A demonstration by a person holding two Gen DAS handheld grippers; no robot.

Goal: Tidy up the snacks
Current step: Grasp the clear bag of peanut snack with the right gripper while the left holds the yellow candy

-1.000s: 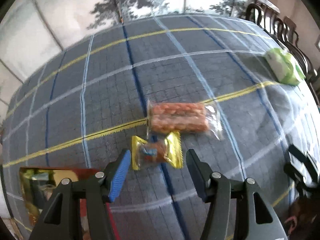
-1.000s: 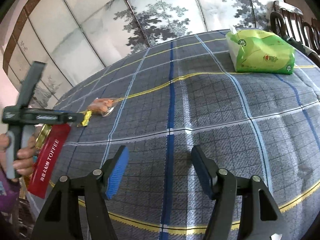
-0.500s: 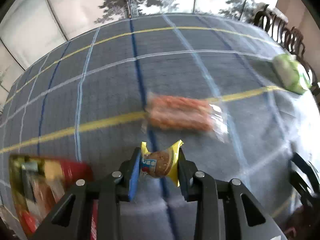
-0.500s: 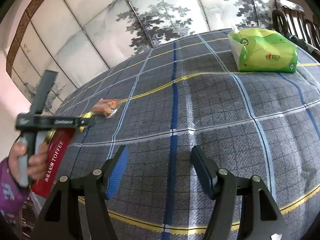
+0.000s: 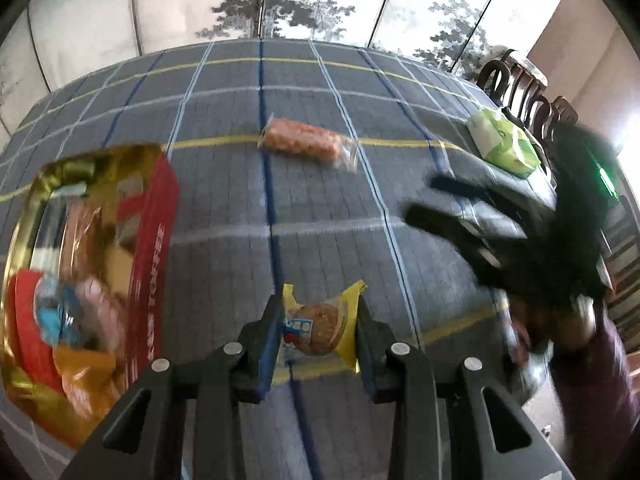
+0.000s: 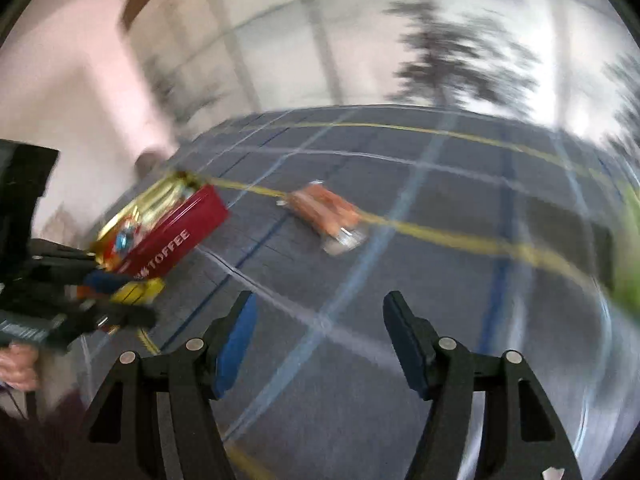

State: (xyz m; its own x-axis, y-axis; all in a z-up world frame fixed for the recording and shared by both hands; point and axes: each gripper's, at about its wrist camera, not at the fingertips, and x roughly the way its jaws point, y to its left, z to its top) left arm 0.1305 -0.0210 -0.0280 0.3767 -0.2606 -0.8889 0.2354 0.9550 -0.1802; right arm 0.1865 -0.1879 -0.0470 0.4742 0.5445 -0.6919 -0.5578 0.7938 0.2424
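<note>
While my left gripper (image 5: 318, 334) pinches the small yellow-wrapped snack (image 5: 320, 330) between its blue pads, clear of the cloth, I can see a broad stretch of bare plaid tablecloth (image 5: 320, 208) ahead of it, running to the far edge where the table meets a painted screen wall (image 5: 304, 0). The orange snack pack (image 5: 308, 144) lies alone on a yellow stripe in the middle of that stretch, well apart from everything else. To the left, the red and gold toffee tin (image 5: 152, 240) sits open near the table's left edge, holding several wrapped sweets that are too blurred to name. A green tissue pack (image 5: 506, 146) rests near the far right edge, beside dark chair backs (image 5: 532, 96). My right gripper (image 6: 316, 336) has its jaws spread with nothing between them, over bare cloth, and from its side the orange pack is ahead with open cloth around it. In the left view that gripper shows as a dark blur over the right side of the table.
</note>
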